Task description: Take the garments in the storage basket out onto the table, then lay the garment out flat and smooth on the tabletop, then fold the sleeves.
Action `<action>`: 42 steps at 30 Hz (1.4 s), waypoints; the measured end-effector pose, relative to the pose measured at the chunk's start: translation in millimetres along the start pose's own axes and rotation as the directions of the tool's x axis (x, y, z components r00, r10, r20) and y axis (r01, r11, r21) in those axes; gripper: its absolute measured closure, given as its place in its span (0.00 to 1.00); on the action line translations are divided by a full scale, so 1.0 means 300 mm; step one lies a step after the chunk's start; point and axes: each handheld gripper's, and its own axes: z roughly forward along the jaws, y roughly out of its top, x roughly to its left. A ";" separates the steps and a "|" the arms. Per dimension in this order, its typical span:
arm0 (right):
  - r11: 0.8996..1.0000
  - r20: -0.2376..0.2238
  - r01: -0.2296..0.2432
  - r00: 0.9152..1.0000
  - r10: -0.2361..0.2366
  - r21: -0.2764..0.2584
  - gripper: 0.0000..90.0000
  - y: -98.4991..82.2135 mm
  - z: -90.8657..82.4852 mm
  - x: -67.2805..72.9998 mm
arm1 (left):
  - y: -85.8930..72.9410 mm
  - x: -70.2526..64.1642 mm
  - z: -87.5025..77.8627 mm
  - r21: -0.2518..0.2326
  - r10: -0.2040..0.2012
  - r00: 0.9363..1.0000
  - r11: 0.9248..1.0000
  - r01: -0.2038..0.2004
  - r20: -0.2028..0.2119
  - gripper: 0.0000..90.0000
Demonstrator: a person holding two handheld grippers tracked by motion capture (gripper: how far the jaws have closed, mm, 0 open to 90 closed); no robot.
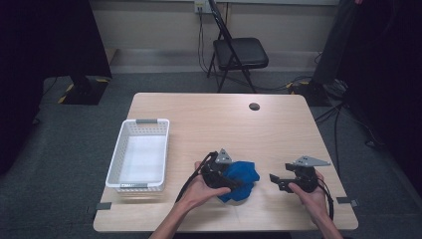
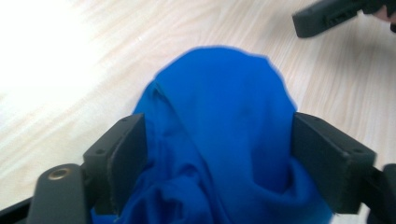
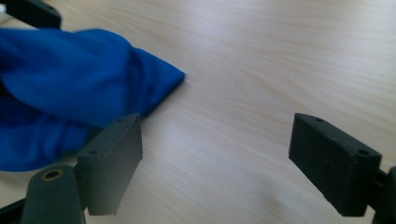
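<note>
The cloth (image 1: 241,180) is a bunched blue heap on the table (image 1: 214,119), at about 5 o'clock from the table's middle, near the front edge. It lies between the two grippers and well apart from the white basket (image 1: 139,154) at 9 o'clock. It looks light, soft and limp, with no fragile part; it should drape and sag when lifted, and a loose fold could slip out of a shallow pinch. The best hold is likely a thick ridge of folds near the top of the heap, taken deep between the pads, or a free corner such as the tip pointing toward 3 o'clock in the right gripper view (image 3: 173,77).

The left gripper (image 2: 219,154) sits at the heap's 9 o'clock side and points across it. Its jaws stand wide with the cloth bulging up between them; the fabric reaches both pads at the edges, but I judge it loose rather than clamped. The left hand (image 1: 201,189) cups the gripper from below, forearm coming in from 6 o'clock.

The right gripper (image 1: 278,181) is at the cloth's 3 o'clock, just beside it and apart, aimed toward it. Its jaws are wide with bare table between them. The right hand (image 1: 308,191) holds it low over the table.
</note>
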 end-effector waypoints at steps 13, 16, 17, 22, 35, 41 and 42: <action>0.980 -0.168 0.153 0.971 -0.173 -0.126 0.47 0.077 -0.027 0.210 | 0.000 0.039 -0.130 -0.112 -0.005 0.998 0.994 -0.002 -0.062 0.36; 0.980 -0.179 0.171 0.966 -0.187 -0.104 0.58 0.088 0.013 0.241 | -0.032 0.049 -0.114 -0.054 -0.009 0.999 0.999 0.006 -0.050 0.41; 0.980 -0.180 0.172 0.966 -0.187 -0.098 0.58 0.090 0.032 0.249 | -0.042 0.050 -0.108 -0.038 0.004 0.999 0.999 -0.006 -0.051 0.44; 0.983 -0.164 0.184 0.969 -0.186 -0.028 0.47 0.089 0.135 0.274 | -0.073 0.051 -0.049 0.064 0.022 0.998 0.998 -0.019 -0.051 0.59; 0.983 -0.127 0.181 0.976 -0.178 0.016 0.92 0.064 0.134 0.212 | -0.084 0.071 -0.068 0.064 0.016 0.998 0.998 -0.012 -0.058 0.97; 0.989 -0.083 0.145 0.986 -0.143 0.020 0.93 0.064 0.110 0.158 | -0.085 0.088 -0.089 0.048 0.000 0.996 0.999 0.004 -0.088 0.98; 0.990 -0.075 0.137 0.988 -0.135 0.019 0.93 0.062 0.105 0.146 | -0.086 0.091 -0.093 0.046 -0.004 0.996 0.999 0.008 -0.093 0.98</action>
